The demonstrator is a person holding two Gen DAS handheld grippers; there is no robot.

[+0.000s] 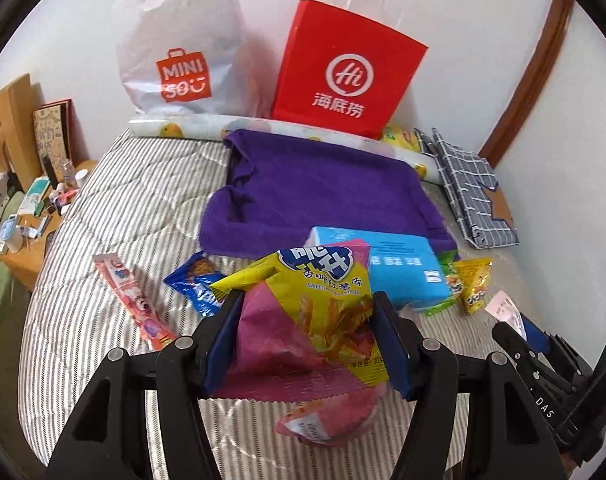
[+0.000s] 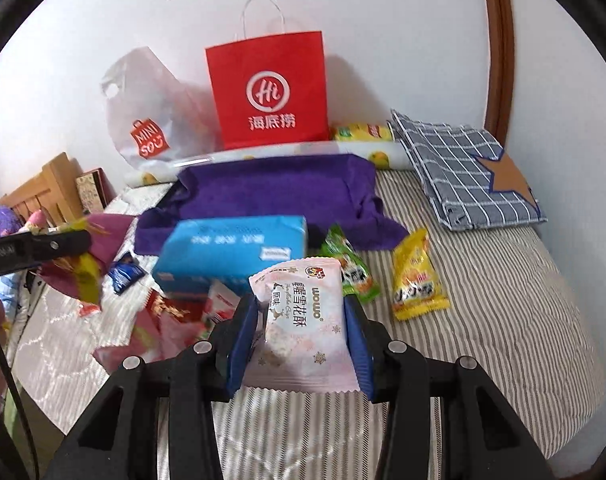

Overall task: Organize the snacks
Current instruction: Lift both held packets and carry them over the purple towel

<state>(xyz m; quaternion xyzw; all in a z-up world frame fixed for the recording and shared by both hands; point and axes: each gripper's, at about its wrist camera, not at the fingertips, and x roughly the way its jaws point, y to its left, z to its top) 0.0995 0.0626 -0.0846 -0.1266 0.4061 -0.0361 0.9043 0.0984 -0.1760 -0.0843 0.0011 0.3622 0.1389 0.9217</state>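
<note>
Snacks are clamped in both sets of jaws above a striped bed (image 1: 103, 208). The left gripper (image 1: 307, 332) has its jaws closed on a yellow and magenta bag of sweet potato sticks (image 1: 311, 312), the blue pads pressing its two sides so that the bag crumples between them and hangs clear of the bedcover. Below those jaws a pink packet (image 1: 323, 420) lies on the bed. Left of the jaws a blue snack packet (image 1: 195, 280) and a long pink stick packet (image 1: 131, 300) lie on the stripes. Just beyond the jaws sits a light blue tissue pack (image 1: 403, 268), and beyond that a purple towel (image 1: 323, 192) is spread out.

The right gripper (image 2: 303, 332) holds a pale pink nougat packet (image 2: 303, 328), jaws clamped on its left and right edges, the packet upright between the pads and lifted off the bed. Right of these jaws lie a green packet (image 2: 349, 264) and, farther right, a yellow packet (image 2: 417, 276), apart from each other. Left of the jaws red and pink wrappers (image 2: 171, 320) are heaped on the bedcover.

Far beyond both jaws, a red paper bag (image 2: 269, 92) and a white plastic bag (image 2: 147, 120) stand against the wall, with a folded blue checked cloth (image 2: 471, 168) to the right.
</note>
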